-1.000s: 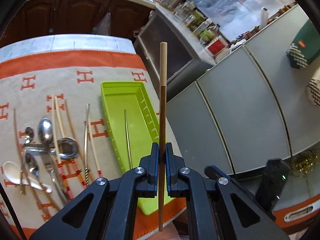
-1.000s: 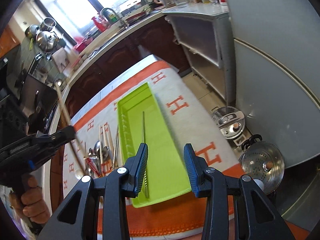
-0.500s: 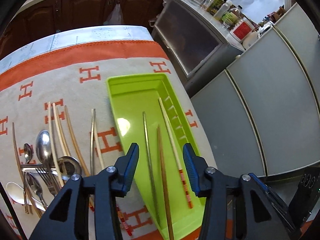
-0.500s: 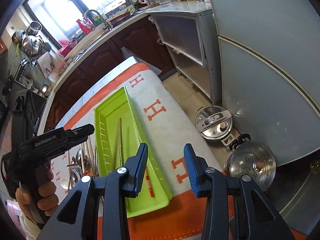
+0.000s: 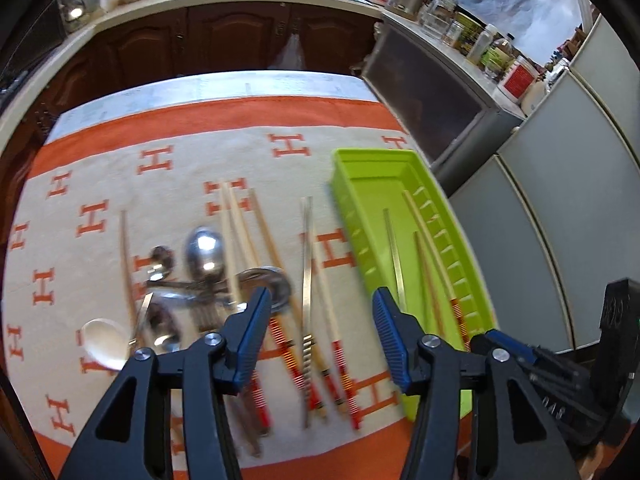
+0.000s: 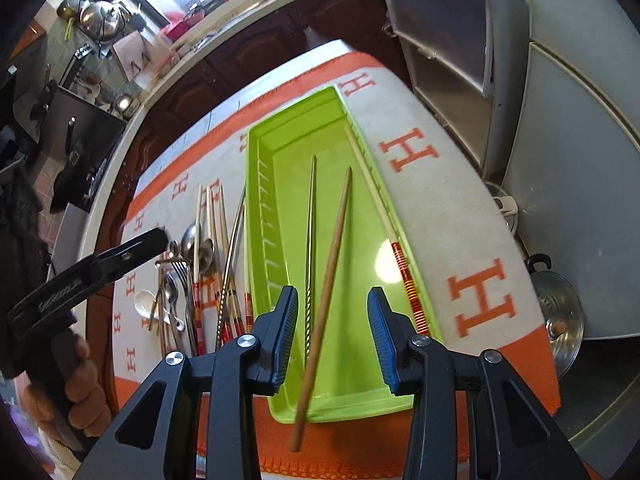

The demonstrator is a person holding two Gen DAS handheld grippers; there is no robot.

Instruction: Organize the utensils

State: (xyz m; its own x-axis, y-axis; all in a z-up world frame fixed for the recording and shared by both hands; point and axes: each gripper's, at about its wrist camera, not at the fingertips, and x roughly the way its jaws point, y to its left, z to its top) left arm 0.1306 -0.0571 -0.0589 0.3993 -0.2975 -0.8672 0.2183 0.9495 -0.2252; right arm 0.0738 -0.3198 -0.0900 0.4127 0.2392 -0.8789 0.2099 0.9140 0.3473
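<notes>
A lime-green tray (image 5: 372,160) (image 6: 296,148) holds a steel chopstick (image 6: 311,220), a brown wooden chopstick (image 6: 332,264) whose near end overhangs the rim, and a pale chopstick with a red-banded end (image 6: 376,200). My left gripper (image 5: 320,296) hangs over loose chopsticks (image 5: 240,224) on the cloth left of the tray, its jaws opening with nothing between the pads. Spoons (image 5: 204,248) and forks lie tangled further left. My right gripper (image 6: 333,294) stands open above the tray's near end, apart from the chopsticks below.
An orange and cream cloth (image 5: 160,160) with H marks covers the table. A hand (image 6: 76,392) holds the left gripper's handle. Dark cabinets stand behind, grey cupboard doors (image 5: 560,208) to the right. Steel pots (image 6: 560,320) sit on the floor past the table's right edge.
The left gripper let go of the brown wooden chopstick, which now lies in the tray, opened wider and swung left over the loose utensils. The right gripper sank toward the tray's near end.
</notes>
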